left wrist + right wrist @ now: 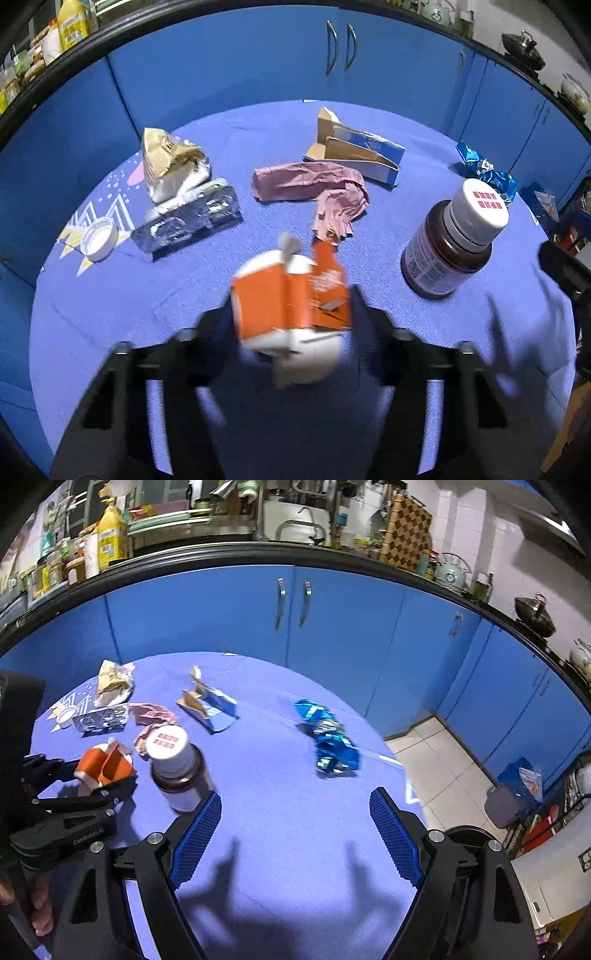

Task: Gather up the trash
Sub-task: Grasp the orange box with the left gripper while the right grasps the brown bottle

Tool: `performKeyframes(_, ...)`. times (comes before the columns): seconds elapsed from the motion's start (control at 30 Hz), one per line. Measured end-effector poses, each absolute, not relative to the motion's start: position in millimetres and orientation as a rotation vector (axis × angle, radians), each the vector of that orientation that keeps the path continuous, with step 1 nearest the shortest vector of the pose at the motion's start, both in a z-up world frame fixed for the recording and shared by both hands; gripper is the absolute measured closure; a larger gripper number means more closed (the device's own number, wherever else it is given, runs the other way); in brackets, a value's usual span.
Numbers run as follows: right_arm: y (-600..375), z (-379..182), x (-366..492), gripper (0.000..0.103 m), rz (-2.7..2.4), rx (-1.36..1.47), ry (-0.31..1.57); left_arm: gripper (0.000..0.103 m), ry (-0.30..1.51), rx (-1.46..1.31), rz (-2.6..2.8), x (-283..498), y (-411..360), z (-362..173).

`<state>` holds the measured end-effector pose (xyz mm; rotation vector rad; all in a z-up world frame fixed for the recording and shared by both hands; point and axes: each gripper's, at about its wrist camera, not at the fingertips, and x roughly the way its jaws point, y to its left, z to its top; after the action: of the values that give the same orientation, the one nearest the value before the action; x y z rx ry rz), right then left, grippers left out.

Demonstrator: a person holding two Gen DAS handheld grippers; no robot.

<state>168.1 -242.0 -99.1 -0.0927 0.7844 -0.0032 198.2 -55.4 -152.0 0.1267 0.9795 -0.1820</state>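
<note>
Trash on our blue table (110, 314): we count one bottle (448, 247), one cap (99, 238), three wrappers. Our left gripper (291, 314) clamps one orange carton (291, 295); our right gripper (295, 830) gapes wide, empty.

The one legible text is "GenRobot.AI", in pale letters along the black arm of the left tool (107, 779), seen in the right wrist view. The brown bottle's white cap (167, 740) bears two rows of red marks, too small to read. Its side label (424, 264) carries fine print and a barcode, unreadable.
</note>
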Motion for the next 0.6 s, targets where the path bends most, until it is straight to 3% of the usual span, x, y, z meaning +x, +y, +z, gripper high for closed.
performKeyframes(0.23,-208,-108,176,0.023,0.099,-0.14,0.791,0.064,0.981,0.068,-0.145,197,-25,-149)
performKeyframes(0.6,-182,-120,201,0.023,0.163,-0.135,0.818,0.068,0.95,0.029,-0.095,198,5,-144)
